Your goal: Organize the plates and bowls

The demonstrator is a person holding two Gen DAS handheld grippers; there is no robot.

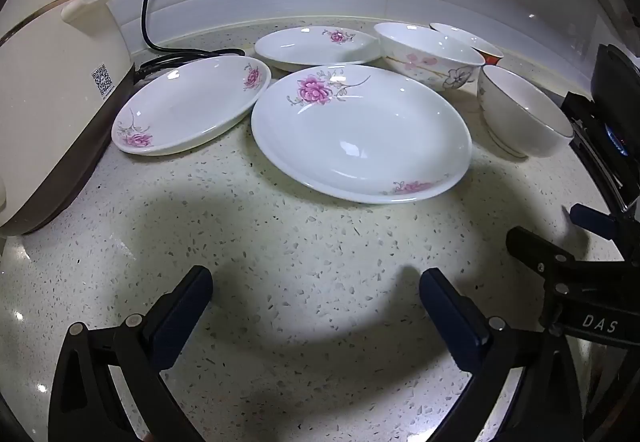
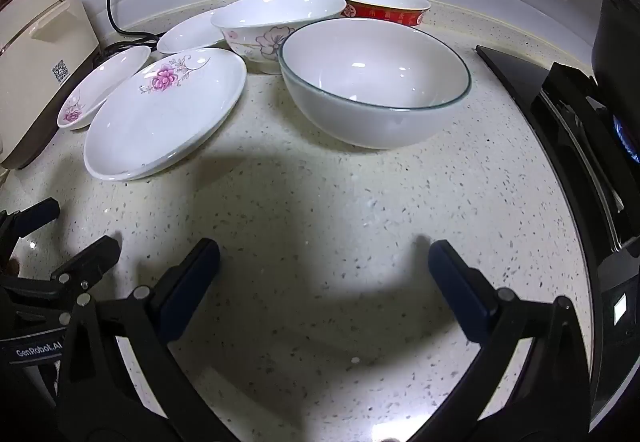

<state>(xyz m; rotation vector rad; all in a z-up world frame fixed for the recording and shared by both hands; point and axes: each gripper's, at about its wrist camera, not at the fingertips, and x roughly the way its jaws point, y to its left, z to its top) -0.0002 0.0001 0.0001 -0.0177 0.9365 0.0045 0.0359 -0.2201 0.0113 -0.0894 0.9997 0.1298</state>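
Both grippers hang empty over the speckled counter (image 1: 280, 242), jaws spread wide. The large floral plate (image 1: 360, 134) lies dead ahead of the left gripper (image 1: 316, 306); the green-rimmed bowl (image 2: 376, 90) sits ahead of the right gripper (image 2: 324, 274), each nearer its own side.

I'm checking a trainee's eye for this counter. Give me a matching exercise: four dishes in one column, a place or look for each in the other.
Things:
1. large flowered plate
2. red bowl
3. dark-rimmed bowl
4. small flowered plate

Descriptions:
A. next to the cream appliance
B. farthest back, by the wall
C. plain white inside, nearest the stove
D. middle of the counter, biggest pink flower

Pairs: 1-D, 2-B, 3-C, 4-A
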